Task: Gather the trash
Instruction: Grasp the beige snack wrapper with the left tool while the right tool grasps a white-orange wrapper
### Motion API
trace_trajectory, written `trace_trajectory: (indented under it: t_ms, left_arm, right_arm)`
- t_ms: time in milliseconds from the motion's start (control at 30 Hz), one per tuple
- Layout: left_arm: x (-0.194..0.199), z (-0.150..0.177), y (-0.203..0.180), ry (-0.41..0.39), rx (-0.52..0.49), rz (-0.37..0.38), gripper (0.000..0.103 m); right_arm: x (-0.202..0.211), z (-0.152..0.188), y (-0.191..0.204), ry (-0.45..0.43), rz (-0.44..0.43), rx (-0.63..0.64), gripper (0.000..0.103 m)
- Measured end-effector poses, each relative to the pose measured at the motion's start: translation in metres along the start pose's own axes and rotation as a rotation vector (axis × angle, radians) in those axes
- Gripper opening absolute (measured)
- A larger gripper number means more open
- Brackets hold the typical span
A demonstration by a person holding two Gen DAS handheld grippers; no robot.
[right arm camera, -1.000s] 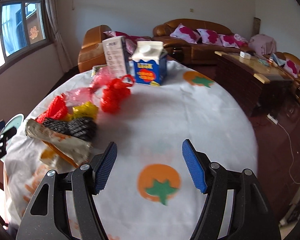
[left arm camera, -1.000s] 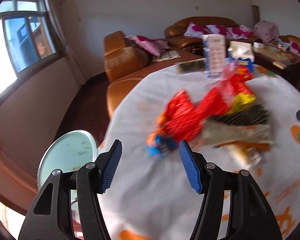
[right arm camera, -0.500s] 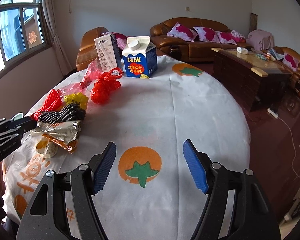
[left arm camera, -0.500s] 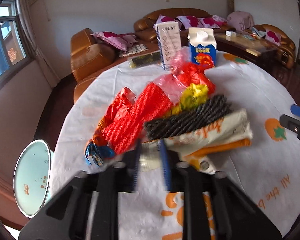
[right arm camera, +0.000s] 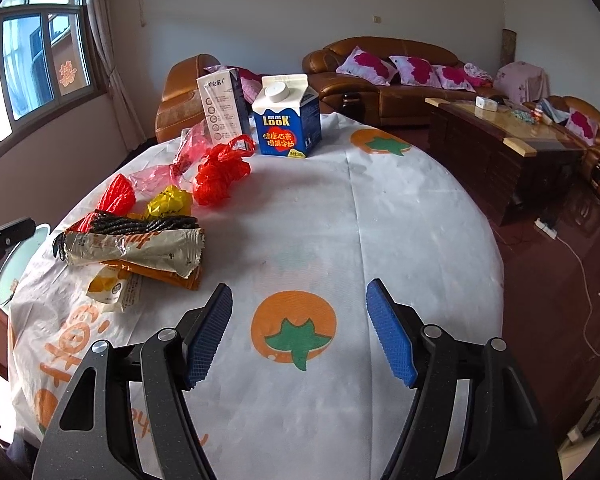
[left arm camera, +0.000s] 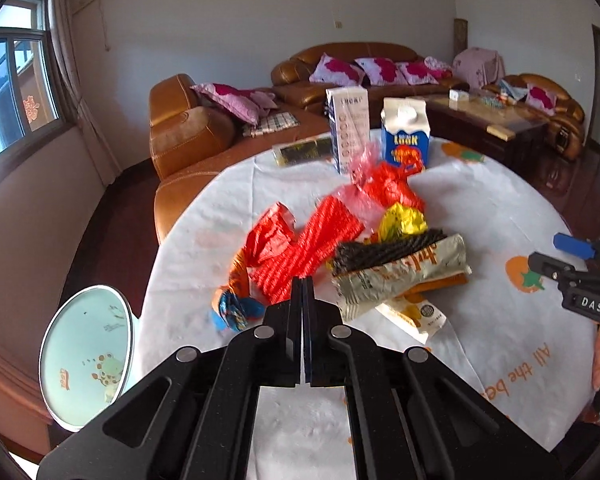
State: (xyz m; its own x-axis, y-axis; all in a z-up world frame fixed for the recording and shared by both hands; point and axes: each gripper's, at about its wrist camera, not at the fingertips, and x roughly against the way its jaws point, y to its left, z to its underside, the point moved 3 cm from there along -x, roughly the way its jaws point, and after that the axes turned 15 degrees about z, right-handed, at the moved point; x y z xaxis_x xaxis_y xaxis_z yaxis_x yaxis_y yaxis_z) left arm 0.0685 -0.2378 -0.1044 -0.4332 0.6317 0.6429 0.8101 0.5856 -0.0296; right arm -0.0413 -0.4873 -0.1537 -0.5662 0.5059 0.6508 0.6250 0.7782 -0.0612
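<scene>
My left hand-held gripper [left arm camera: 302,280] is closed tight, its two pads pressed flat together with nothing between them. Its tip sits just in front of the red wrapper [left arm camera: 312,248], at the near edge of the trash pile on the worktop [left arm camera: 500,208]. Right of the red wrapper lies a long silver wrapper [left arm camera: 404,272] with a black net [left arm camera: 384,250] on top. Behind the red wrapper are a yellow wrapper [left arm camera: 404,220] and a red bag [left arm camera: 388,188], and further back stands a blue milk carton [left arm camera: 405,140]. My right hand-held gripper [right arm camera: 300,330] is wide open and empty, over an orange fruit picture [right arm camera: 294,330] on the cloth.
</scene>
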Motion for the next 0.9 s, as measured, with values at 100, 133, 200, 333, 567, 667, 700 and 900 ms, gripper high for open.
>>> trace_trajectory:
  t_ms: [100, 133, 200, 333, 567, 667, 700, 900]
  left_arm:
    - [-0.004, 0.000, -0.002, -0.008, -0.014, -0.009, 0.061]
    - [-0.007, 0.000, -0.005, -0.022, -0.026, -0.005, 0.077]
    - [-0.017, 0.000, -0.011, -0.005, -0.055, 0.000, 0.076]
    - [-0.046, 0.005, -0.022, 0.063, -0.069, 0.089, 0.076]
    - [-0.072, 0.008, -0.025, 0.139, -0.029, 0.212, 0.011]
    - [-0.059, 0.008, -0.032, 0.119, -0.061, 0.220, 0.006]
    - [-0.054, 0.009, -0.033, 0.109, -0.068, 0.218, 0.005]
    - [-0.015, 0.003, -0.043, 0.046, -0.117, 0.246, 0.004]
  right_arm:
    - [0.003, 0.000, 0.000, -0.003, 0.001, 0.003, 0.069]
    - [0.004, 0.000, -0.002, -0.006, 0.005, 0.002, 0.069]
    - [0.005, 0.001, -0.008, -0.008, 0.017, -0.004, 0.069]
    - [0.005, 0.006, -0.024, -0.001, 0.047, -0.023, 0.070]
    - [-0.001, 0.019, -0.035, 0.027, 0.069, -0.024, 0.070]
    - [-0.002, 0.022, -0.036, 0.031, 0.069, -0.030, 0.070]
    - [-0.002, 0.022, -0.035, 0.031, 0.067, -0.029, 0.070]
    - [0.007, 0.019, -0.024, 0.008, 0.057, -0.002, 0.070]
